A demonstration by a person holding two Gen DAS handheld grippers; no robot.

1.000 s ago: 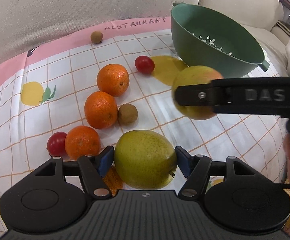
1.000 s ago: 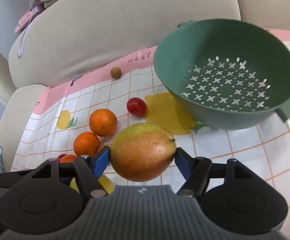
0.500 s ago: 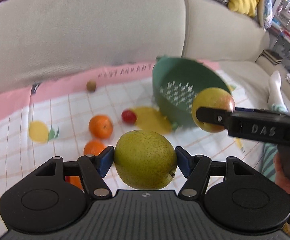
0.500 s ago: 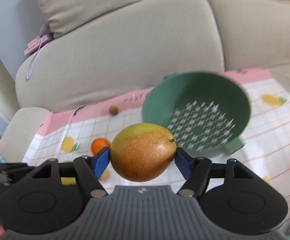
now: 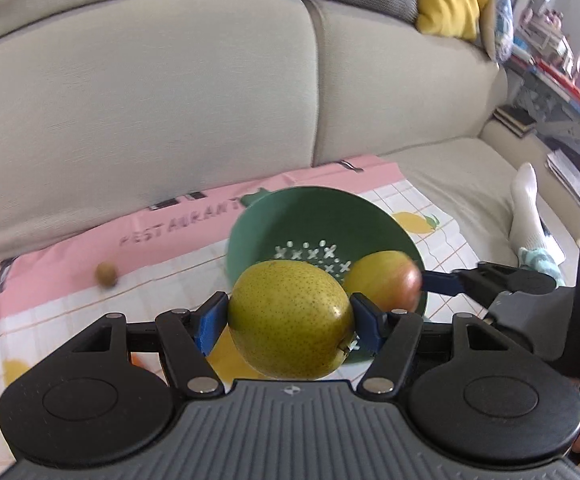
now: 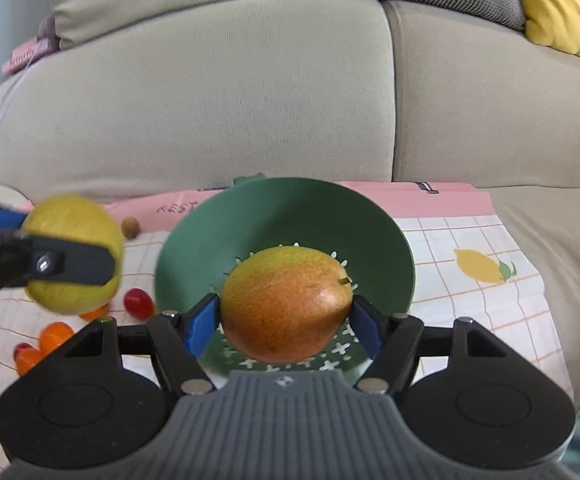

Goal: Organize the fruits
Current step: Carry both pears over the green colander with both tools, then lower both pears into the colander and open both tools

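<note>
My left gripper (image 5: 288,320) is shut on a green speckled pear (image 5: 290,318), held in the air in front of the green colander (image 5: 290,216). My right gripper (image 6: 286,320) is shut on a reddish-yellow pear (image 6: 286,304), which hangs over the colander (image 6: 250,220). In the left wrist view the right gripper's pear (image 5: 382,284) shows just right of mine, over the colander's near rim. In the right wrist view the left gripper's green pear (image 6: 74,232) is at the left, clamped between black fingers (image 6: 70,266).
The colander stands on a checked cloth (image 6: 470,248) with a pink border, spread on a beige sofa (image 5: 150,100). Left of it lie a cherry tomato (image 6: 138,302), several oranges (image 6: 52,332) and a small brown fruit (image 5: 106,274). A socked foot (image 5: 528,208) rests at the right.
Both grippers rose and moved toward the colander with their pears. The loose fruits slid low and left out of the left wrist view; the colander now lies under both pears.
</note>
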